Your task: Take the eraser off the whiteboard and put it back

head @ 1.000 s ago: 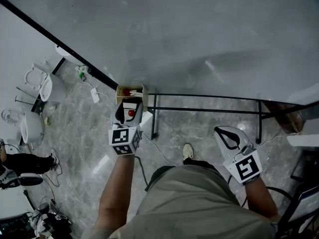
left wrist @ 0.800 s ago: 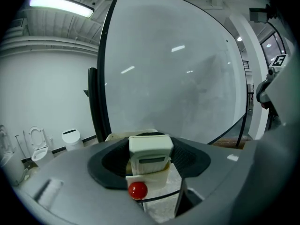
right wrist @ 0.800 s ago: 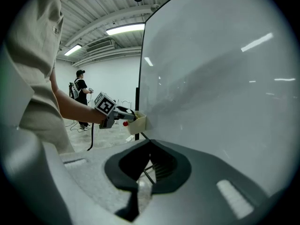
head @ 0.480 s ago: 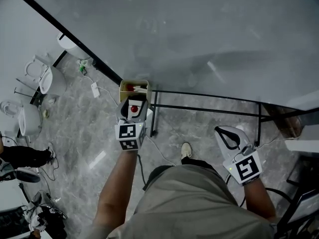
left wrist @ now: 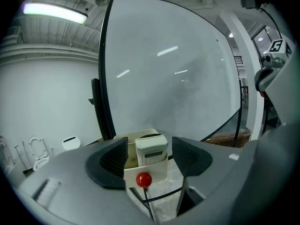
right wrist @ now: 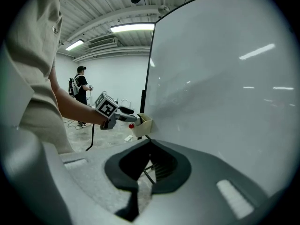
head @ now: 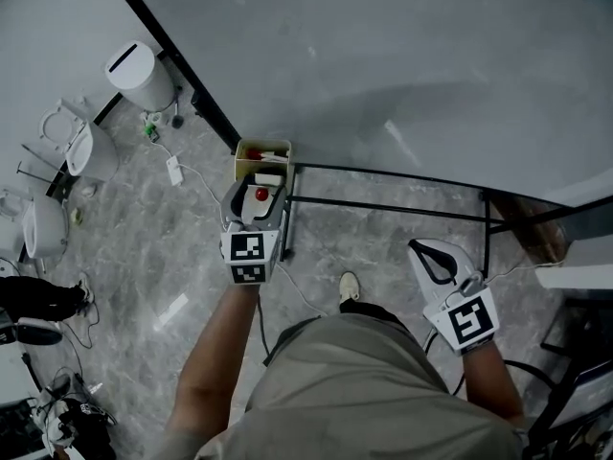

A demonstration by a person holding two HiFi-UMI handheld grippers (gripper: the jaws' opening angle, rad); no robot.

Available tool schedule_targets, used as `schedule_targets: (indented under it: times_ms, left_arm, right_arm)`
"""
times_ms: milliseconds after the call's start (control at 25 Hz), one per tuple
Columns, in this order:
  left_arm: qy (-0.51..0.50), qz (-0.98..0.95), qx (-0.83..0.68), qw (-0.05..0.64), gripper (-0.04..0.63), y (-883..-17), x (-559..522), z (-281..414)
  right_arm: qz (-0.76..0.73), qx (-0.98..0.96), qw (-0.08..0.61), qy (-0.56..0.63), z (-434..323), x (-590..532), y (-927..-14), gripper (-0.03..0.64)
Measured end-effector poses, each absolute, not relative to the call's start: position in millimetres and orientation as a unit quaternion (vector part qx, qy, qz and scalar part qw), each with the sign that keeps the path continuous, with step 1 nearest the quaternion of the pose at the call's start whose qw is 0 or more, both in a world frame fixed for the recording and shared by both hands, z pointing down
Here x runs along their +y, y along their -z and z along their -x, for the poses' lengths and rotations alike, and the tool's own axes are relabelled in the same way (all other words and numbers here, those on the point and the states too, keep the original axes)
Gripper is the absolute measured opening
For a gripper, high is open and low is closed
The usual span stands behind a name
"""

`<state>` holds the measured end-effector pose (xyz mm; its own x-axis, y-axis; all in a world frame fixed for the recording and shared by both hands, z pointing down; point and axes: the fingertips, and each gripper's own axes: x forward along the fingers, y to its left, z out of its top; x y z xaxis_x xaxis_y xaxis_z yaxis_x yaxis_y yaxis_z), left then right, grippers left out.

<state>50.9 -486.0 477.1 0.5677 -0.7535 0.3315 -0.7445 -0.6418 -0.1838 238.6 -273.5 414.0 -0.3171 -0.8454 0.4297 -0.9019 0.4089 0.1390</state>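
At the left, our left gripper [head: 256,188] reaches to the lower corner of the large pale grey whiteboard [head: 402,56]. A small cream open-topped box [left wrist: 159,169] is fixed there, with a round red knob [left wrist: 144,179] on its front. The white rectangular eraser [left wrist: 151,150] with a grey strip stands upright in that box, between the jaws. They have just been opening and stand wide apart, neither pad pressing on the eraser. A black metal frame [head: 383,172] runs below the board over the grey marbled floor [head: 144,247]. Further right, our right gripper [head: 428,252] is held apart from the board, its jaws closed together on nothing.
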Motion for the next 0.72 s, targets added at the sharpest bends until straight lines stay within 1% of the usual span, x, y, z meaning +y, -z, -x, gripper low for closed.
schedule_targets:
  times_ms: [160, 360, 560, 720]
  left_arm:
    - [0.159, 0.894, 0.419, 0.023, 0.307, -445.7, -451.7, -18.6]
    - [0.117, 0.903, 0.412, 0.027, 0.305, -398.1, -391.3, 54.1]
    - [0.112, 0.911, 0.397, -0.007, 0.302, -370.6, -313.6, 132.3]
    - [0.094, 0.927, 0.362, -0.015, 0.282, -369.0, -259.6, 175.0]
  right_arm:
    - [-0.541, -0.81, 0.219, -0.061, -211.0, -261.6, -409.0, 0.002]
    - [-0.538, -0.812, 0.218, -0.053, -161.9, -241.8, -401.9, 0.002]
    - [-0.54, -0.811, 0.221, -0.046, -104.4, -204.8, -398.6, 0.002]
    - [-0.551, -0.803, 0.222, -0.05, -63.6, -164.8, -399.6, 0.003]
